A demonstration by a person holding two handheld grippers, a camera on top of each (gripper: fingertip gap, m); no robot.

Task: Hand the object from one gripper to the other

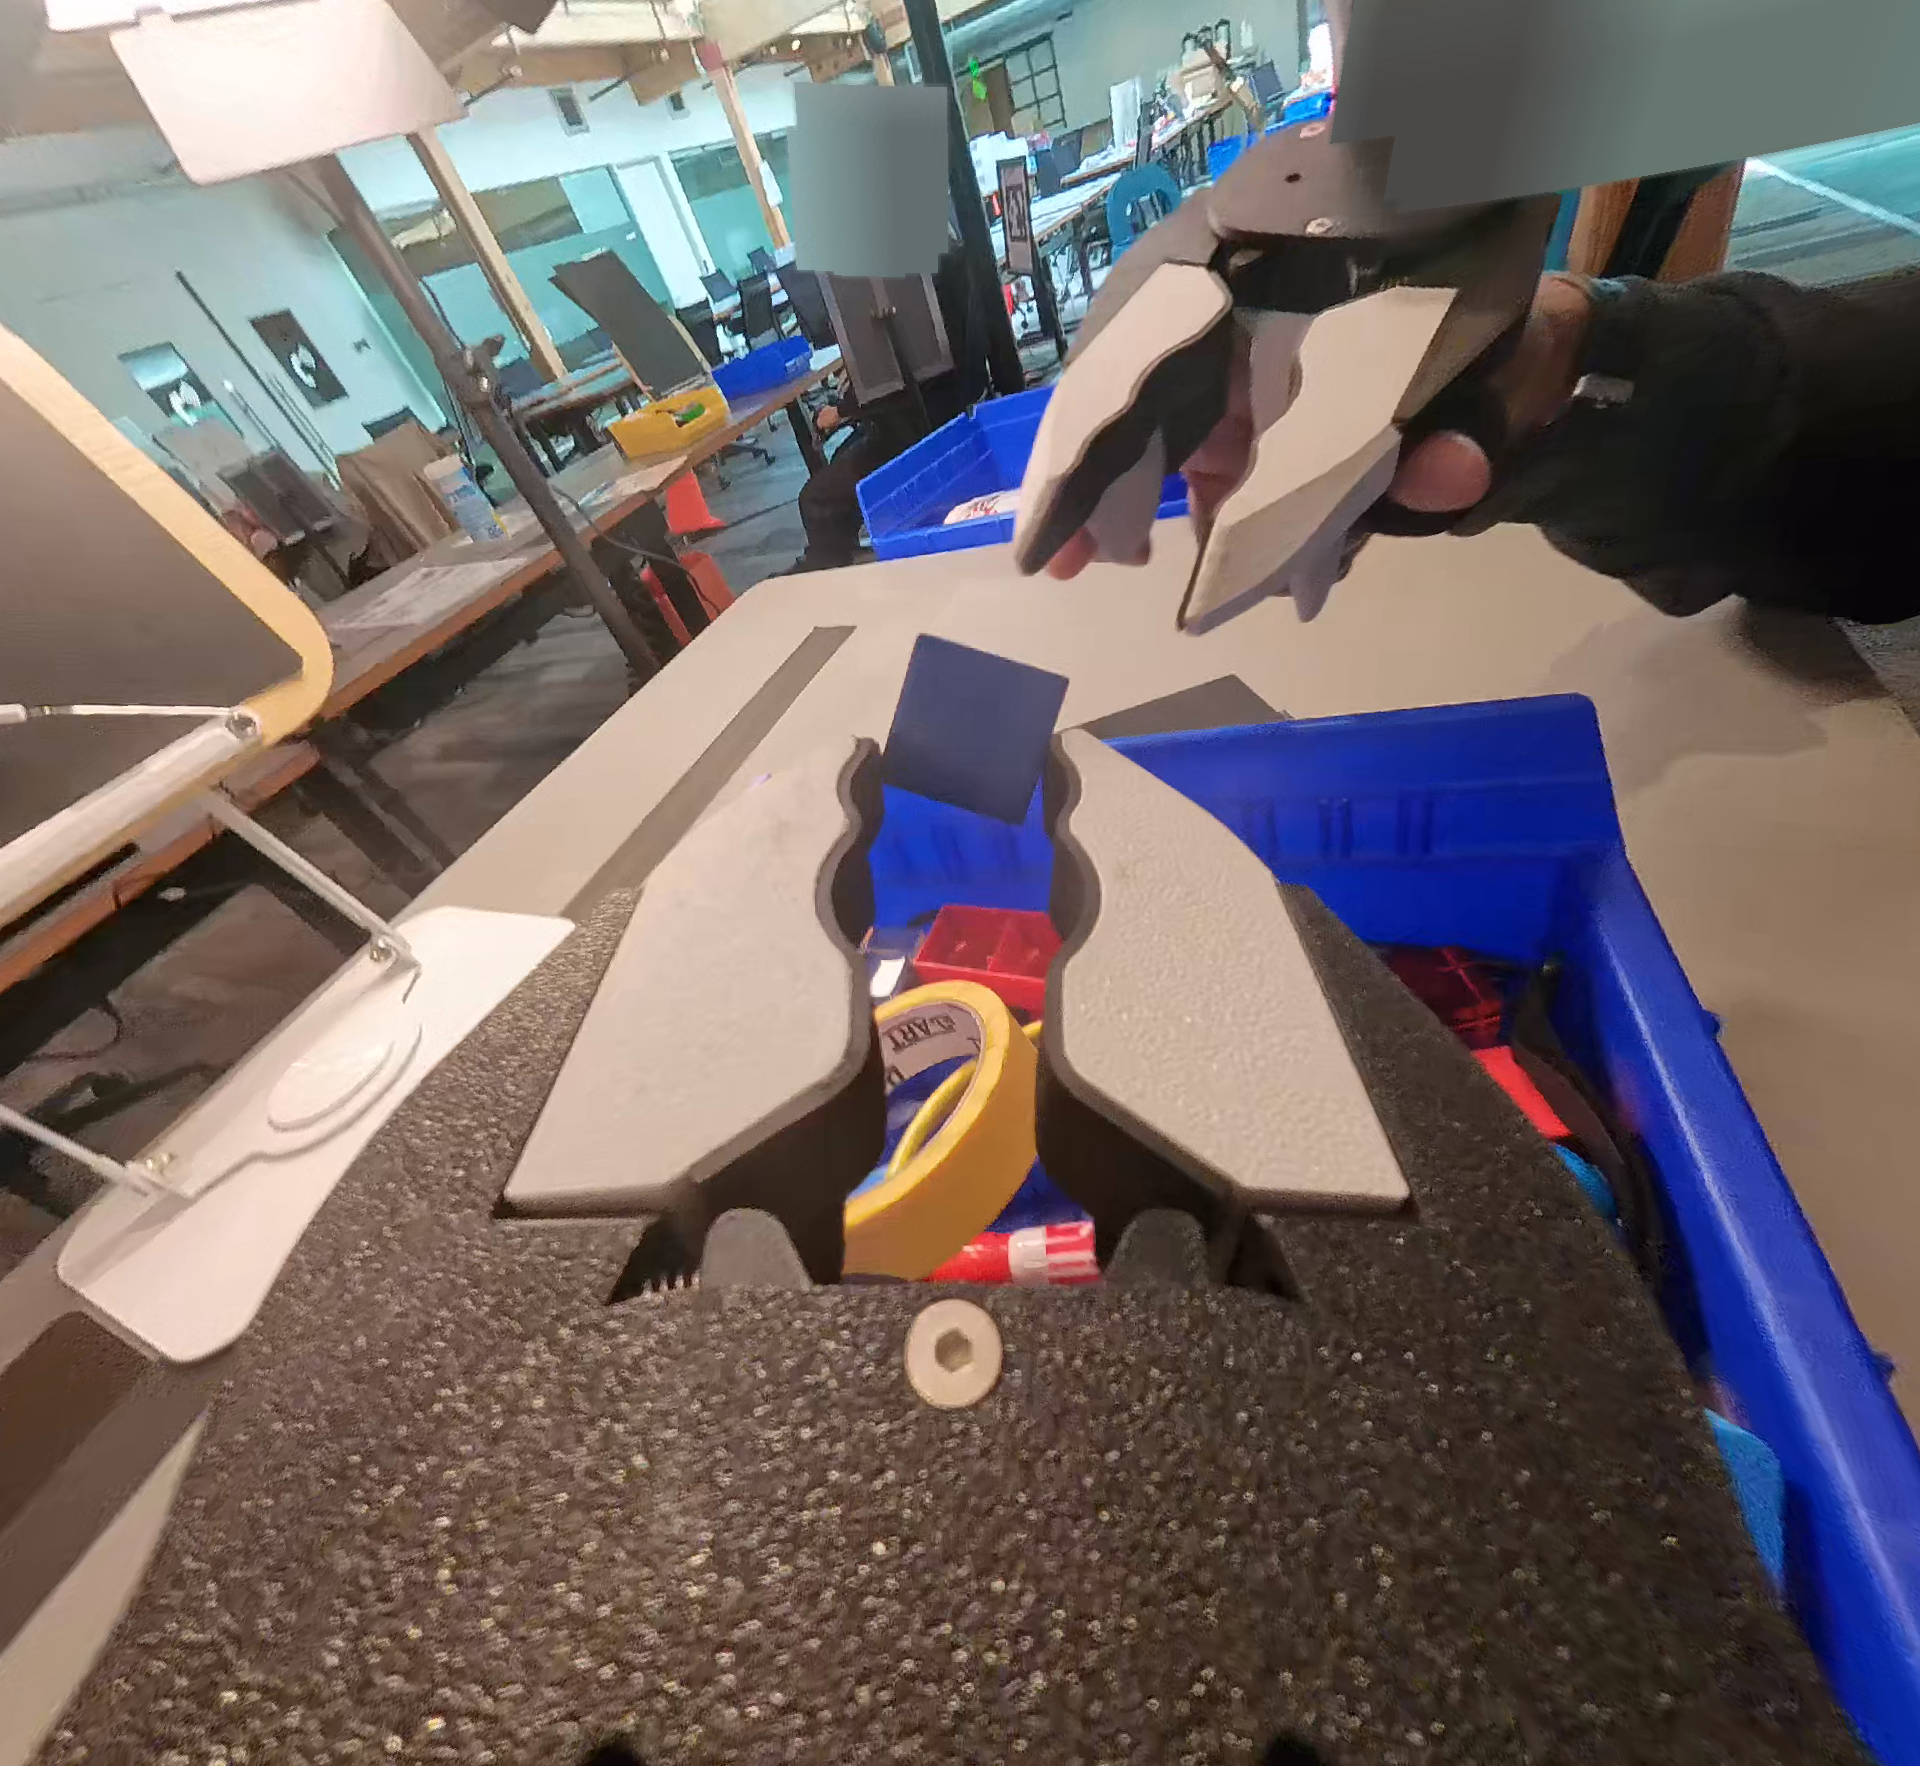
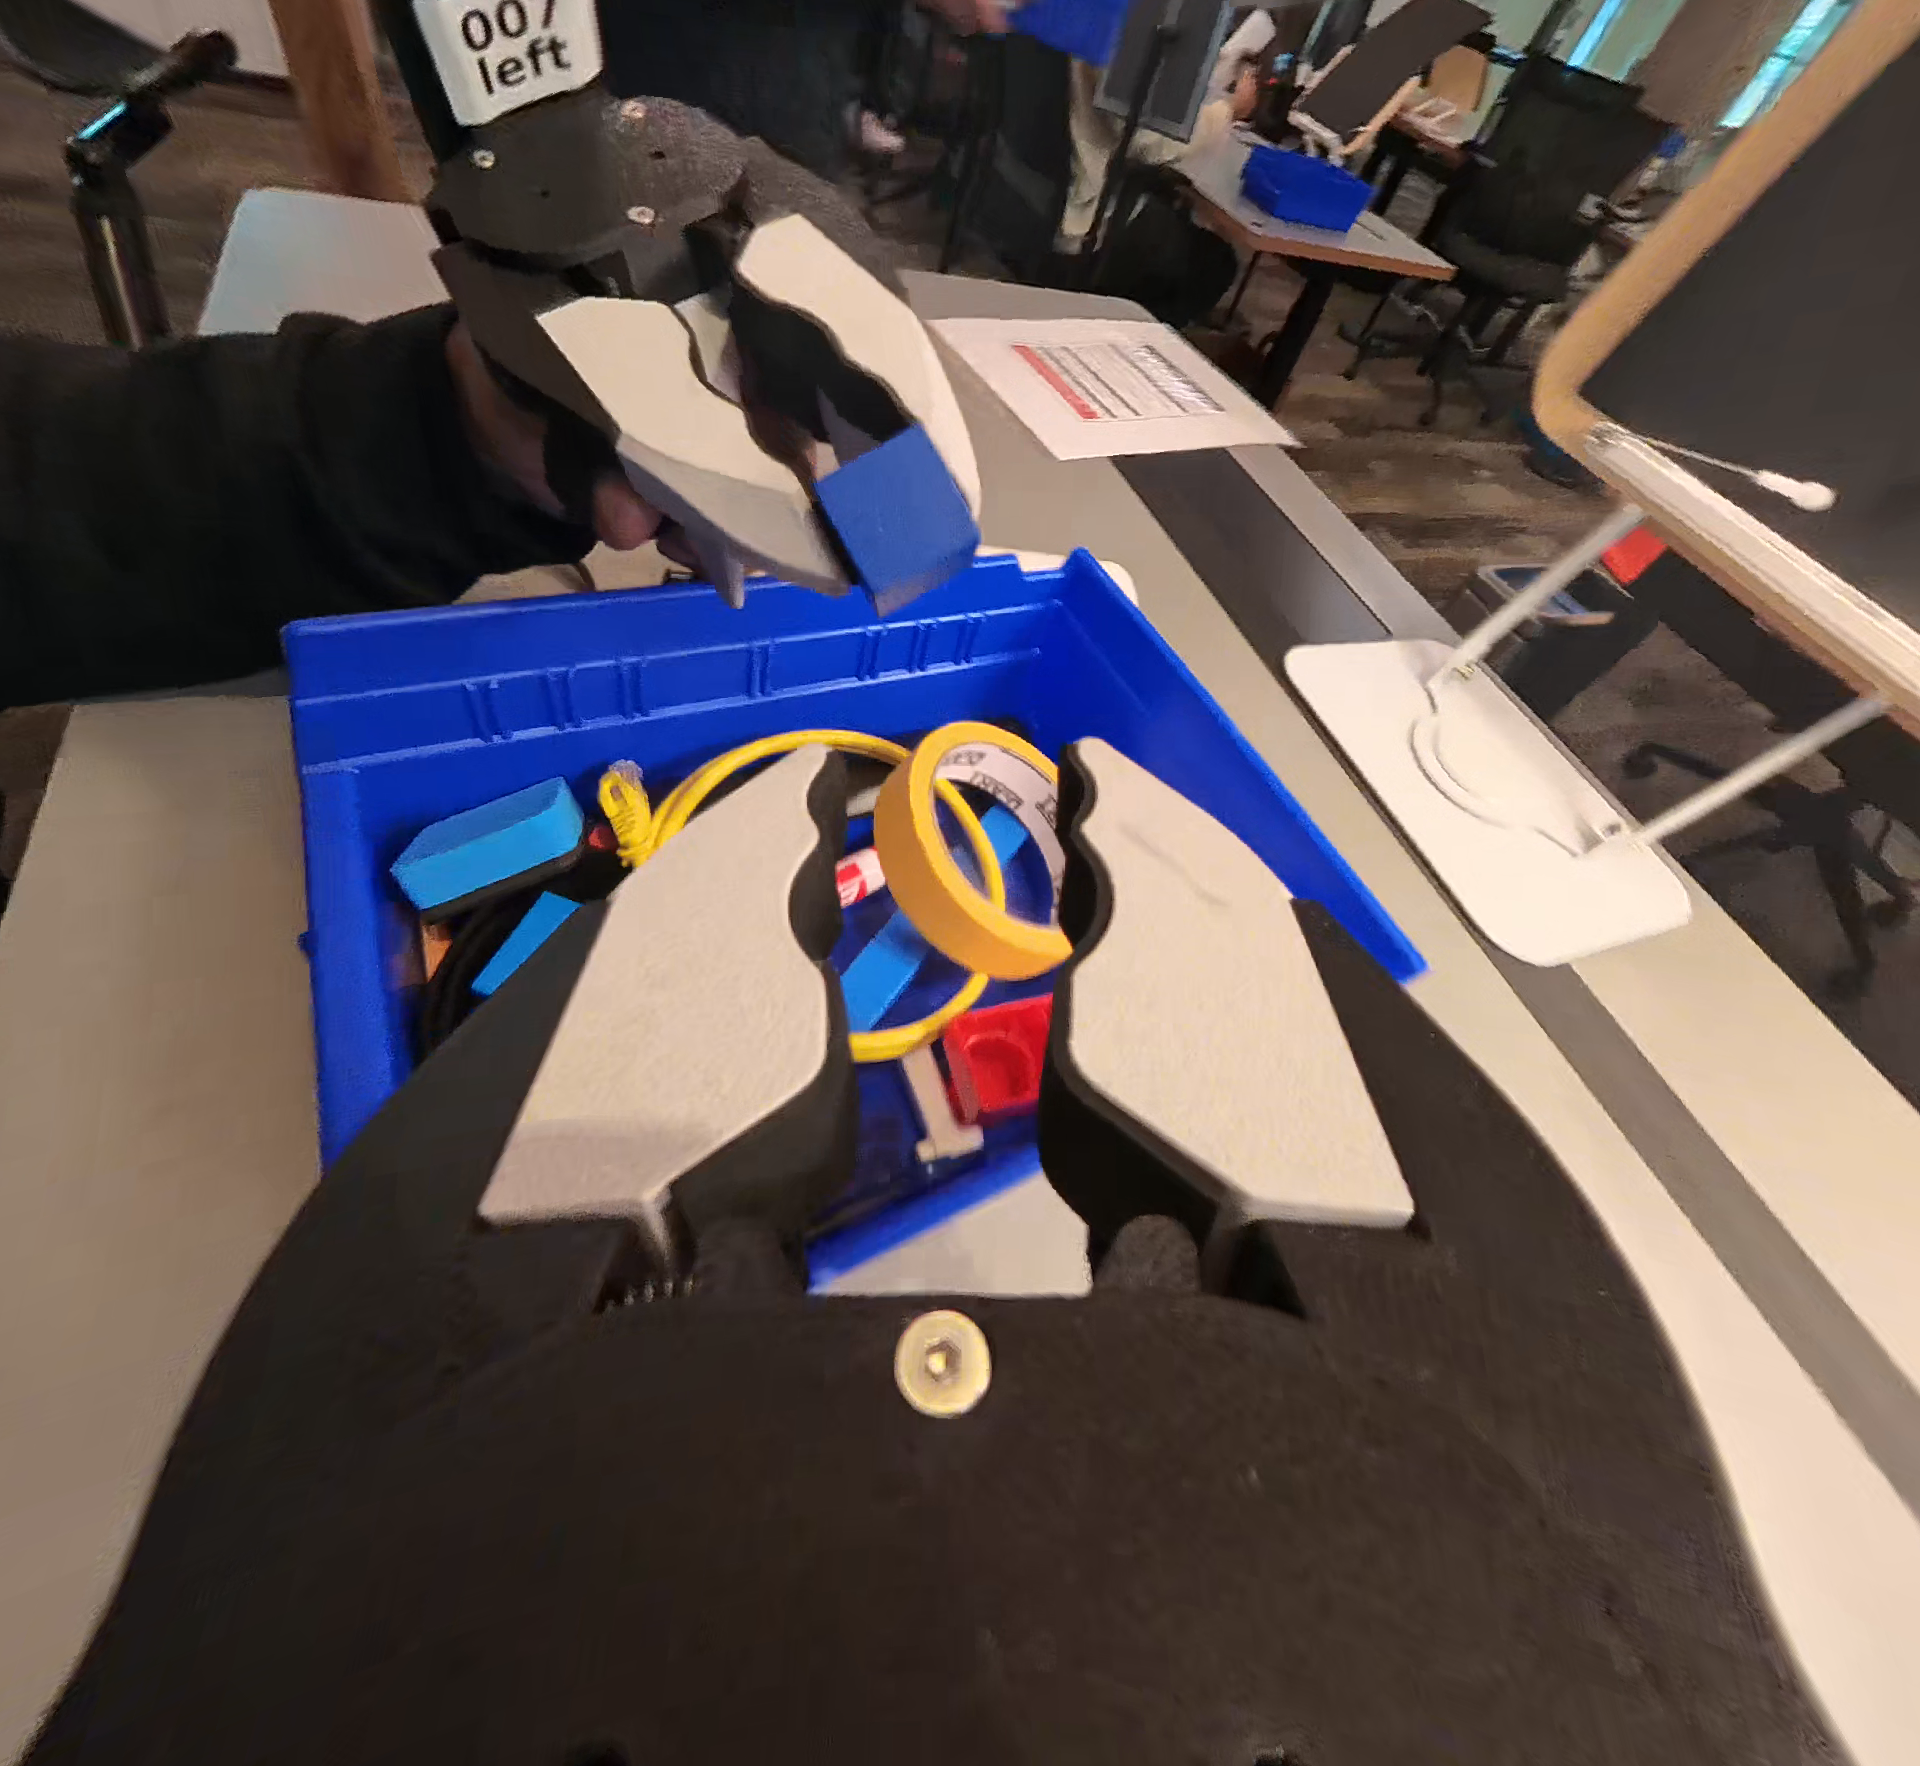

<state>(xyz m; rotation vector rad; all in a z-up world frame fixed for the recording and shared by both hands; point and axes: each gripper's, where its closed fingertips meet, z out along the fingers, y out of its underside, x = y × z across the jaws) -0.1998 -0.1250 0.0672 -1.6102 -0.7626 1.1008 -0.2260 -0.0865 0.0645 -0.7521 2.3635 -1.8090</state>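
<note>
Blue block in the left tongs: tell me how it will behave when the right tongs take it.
The blue block likely stays stiff: its faces look flat and its edges crisp under the left tongs. It probably will not roll, being boxy. The pinch sits near one end, so it may pivot when the open right tongs close on it.

Blue block (image 1: 971, 729) partly covered by own jaws, blue bin (image 1: 1683, 1093) cut off at right edge, bin contents mostly hidden behind grippers, background worktops blurred.

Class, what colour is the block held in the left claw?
Blue. The block in the left claw shows best in the right wrist view.
</note>
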